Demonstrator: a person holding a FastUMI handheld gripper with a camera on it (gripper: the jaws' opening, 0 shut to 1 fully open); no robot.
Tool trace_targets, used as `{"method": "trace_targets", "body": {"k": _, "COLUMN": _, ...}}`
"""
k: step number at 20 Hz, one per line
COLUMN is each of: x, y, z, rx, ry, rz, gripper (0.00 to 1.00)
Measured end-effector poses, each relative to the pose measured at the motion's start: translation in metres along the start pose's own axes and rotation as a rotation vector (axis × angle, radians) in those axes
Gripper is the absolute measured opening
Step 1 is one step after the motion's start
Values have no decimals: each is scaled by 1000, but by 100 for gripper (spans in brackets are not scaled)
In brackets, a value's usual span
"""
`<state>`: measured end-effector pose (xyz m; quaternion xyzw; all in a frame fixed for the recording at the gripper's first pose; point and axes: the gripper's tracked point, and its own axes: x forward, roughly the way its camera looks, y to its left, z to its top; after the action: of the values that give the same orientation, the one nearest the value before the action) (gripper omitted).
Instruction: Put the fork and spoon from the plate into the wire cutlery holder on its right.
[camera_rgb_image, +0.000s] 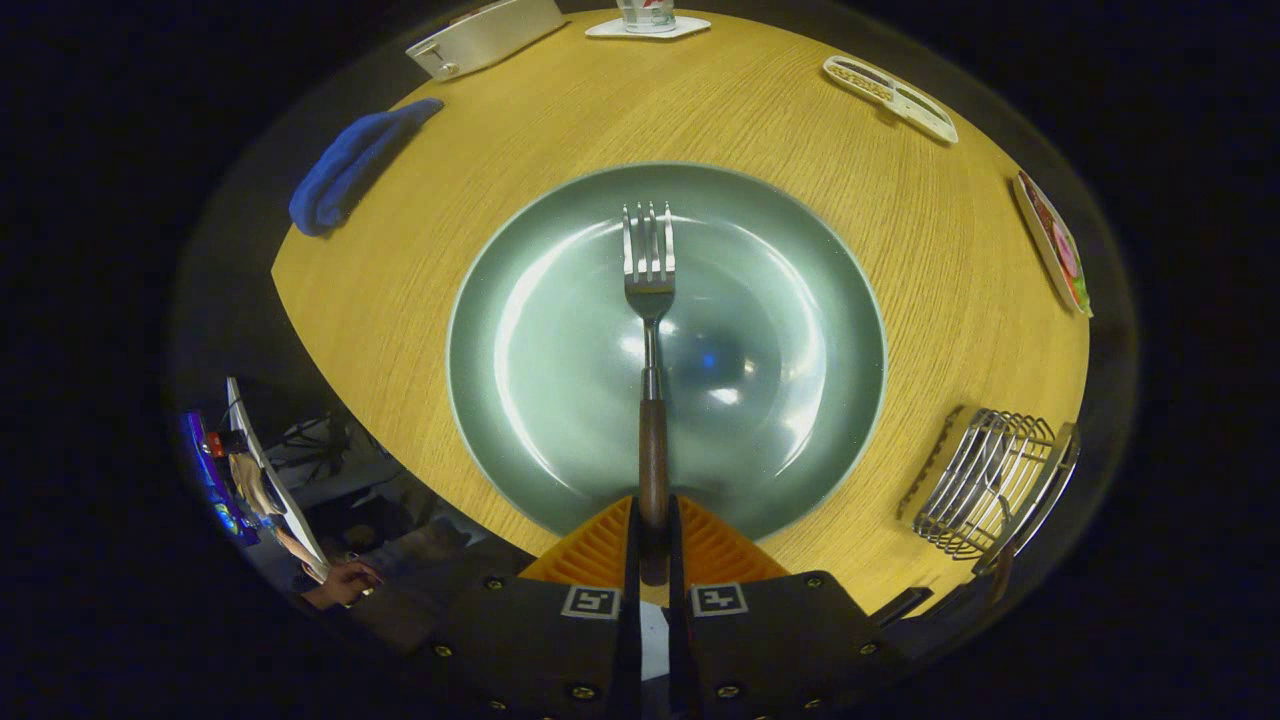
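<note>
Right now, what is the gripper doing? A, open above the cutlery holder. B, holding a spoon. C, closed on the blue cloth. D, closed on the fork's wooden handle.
D: the gripper is closed on the wooden handle of the fork, whose tines point out over the plate.
</note>
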<state>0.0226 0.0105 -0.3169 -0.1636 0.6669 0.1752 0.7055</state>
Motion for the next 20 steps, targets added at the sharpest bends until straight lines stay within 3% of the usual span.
{"method": "trace_targets", "body": {"k": 1, "x": -7, "y": 2, "z": 7, "rx": 13, "ry": -32, "rz": 18, "gripper": 12}}
{"method": "trace_targets", "body": {"k": 2, "x": -12, "y": 5, "z": 6, "rx": 5, "ry": -26, "rz": 34, "gripper": 4}}
{"method": "trace_targets", "body": {"k": 9, "x": -75, "y": -16, "z": -24, "rx": -137, "ry": 54, "rz": 14, "gripper": 3}}
{"method": "trace_targets", "body": {"k": 20, "x": -171, "y": -135, "z": -103, "rx": -144, "ry": 234, "rz": -124, "gripper": 3}}
